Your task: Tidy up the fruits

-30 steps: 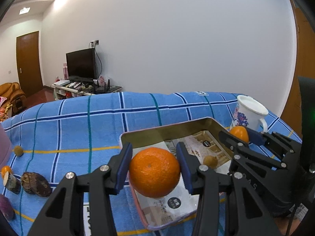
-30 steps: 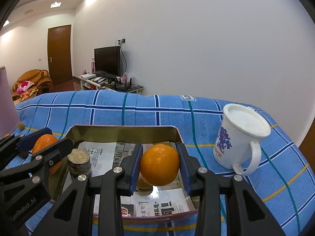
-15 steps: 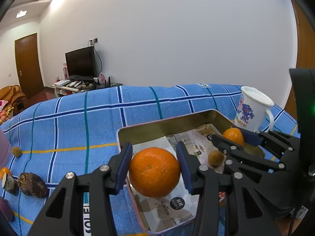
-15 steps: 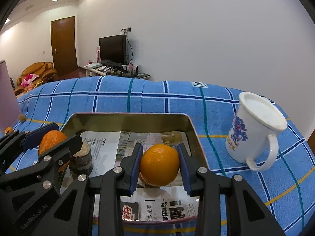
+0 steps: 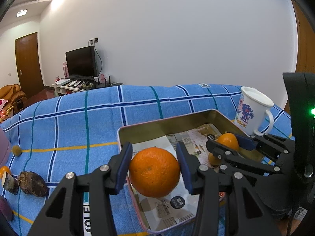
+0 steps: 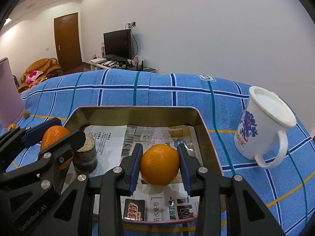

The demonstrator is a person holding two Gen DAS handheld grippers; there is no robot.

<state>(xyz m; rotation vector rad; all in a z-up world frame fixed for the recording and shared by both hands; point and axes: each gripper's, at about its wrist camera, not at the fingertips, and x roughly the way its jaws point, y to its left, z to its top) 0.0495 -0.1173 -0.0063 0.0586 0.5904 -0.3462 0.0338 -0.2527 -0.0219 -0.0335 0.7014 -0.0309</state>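
My left gripper (image 5: 154,168) is shut on a large orange (image 5: 154,172), held over the left end of a gold metal tin (image 5: 167,123) lined with newspaper. My right gripper (image 6: 159,164) is shut on a smaller orange (image 6: 159,165), low over the right part of the tin (image 6: 135,111). Each gripper shows in the other's view: the right one (image 5: 226,144) with its orange, the left one (image 6: 51,135) with its orange. A brown cut stump-like piece (image 6: 86,153) stands in the tin. A small yellowish fruit (image 5: 213,160) lies in the tin under the right gripper.
A white mug with a blue print (image 6: 263,125) stands right of the tin. On the blue checked cloth (image 5: 78,122) at left lie a dark brown tuber (image 5: 32,182), a cut piece (image 5: 8,182), a small round fruit (image 5: 16,150) and a pink container (image 6: 7,90).
Both grippers have sunk lower toward the tin with their oranges; the right one's orange now sits close to the newspaper. Both stay shut.
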